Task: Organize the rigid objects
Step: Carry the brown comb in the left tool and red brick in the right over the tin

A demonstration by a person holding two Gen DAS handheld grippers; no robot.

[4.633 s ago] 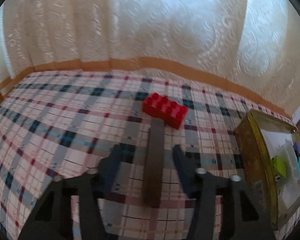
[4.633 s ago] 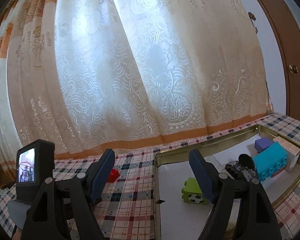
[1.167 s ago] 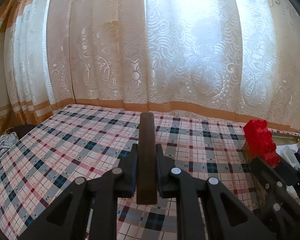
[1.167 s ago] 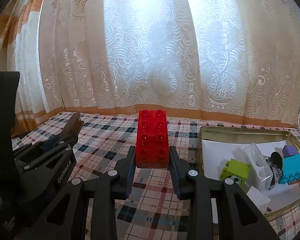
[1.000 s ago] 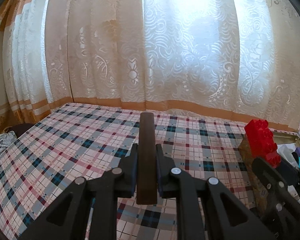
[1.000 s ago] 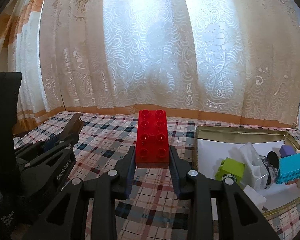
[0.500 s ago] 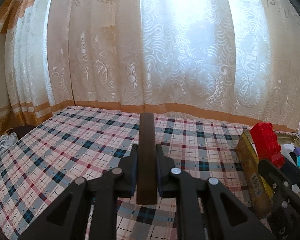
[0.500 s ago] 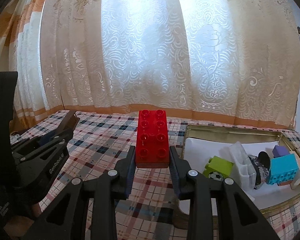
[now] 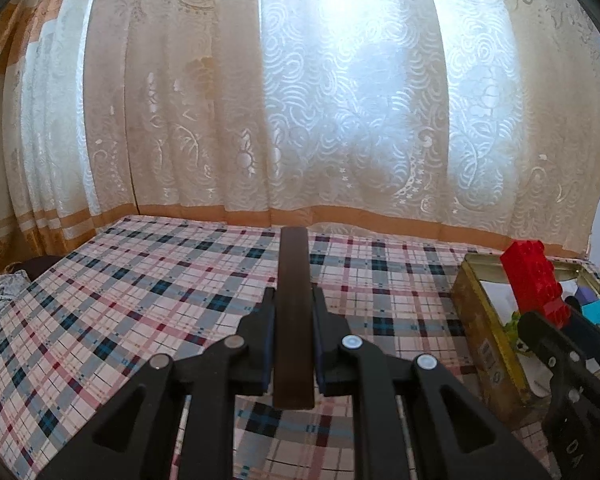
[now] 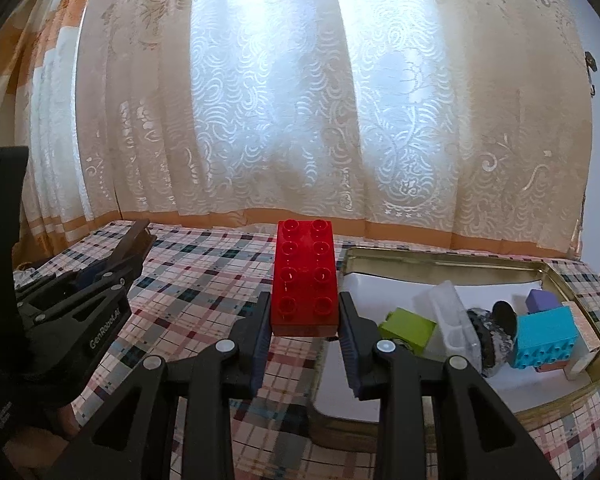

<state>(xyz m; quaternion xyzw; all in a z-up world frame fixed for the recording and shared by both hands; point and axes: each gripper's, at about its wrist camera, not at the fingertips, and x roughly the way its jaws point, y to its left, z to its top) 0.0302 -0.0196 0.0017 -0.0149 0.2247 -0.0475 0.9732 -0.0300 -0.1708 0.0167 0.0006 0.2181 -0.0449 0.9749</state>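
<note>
My left gripper (image 9: 293, 304) is shut on a long dark brown wooden bar (image 9: 294, 280), held above the plaid tablecloth and pointing toward the curtain. My right gripper (image 10: 304, 308) is shut on a red studded brick (image 10: 304, 276), studs up, hanging over the left rim of the gold tin tray (image 10: 440, 258). In the left wrist view the red brick (image 9: 534, 280) shows over the tray (image 9: 476, 308) at the right edge. The left gripper (image 10: 140, 236) also appears at the left of the right wrist view.
Inside the tray lie a lime green block (image 10: 410, 326), a clear plastic box (image 10: 454, 320), a black crumpled thing (image 10: 490, 330), a cyan brick (image 10: 546, 338) and a purple block (image 10: 542, 300). Lace curtains (image 10: 300, 100) hang behind the table. A grey cloth (image 9: 0, 292) lies at the far left.
The right gripper with the red brick has moved rightward, from over the tablecloth to over the tray's left rim. The left gripper has stayed almost still with the bar.
</note>
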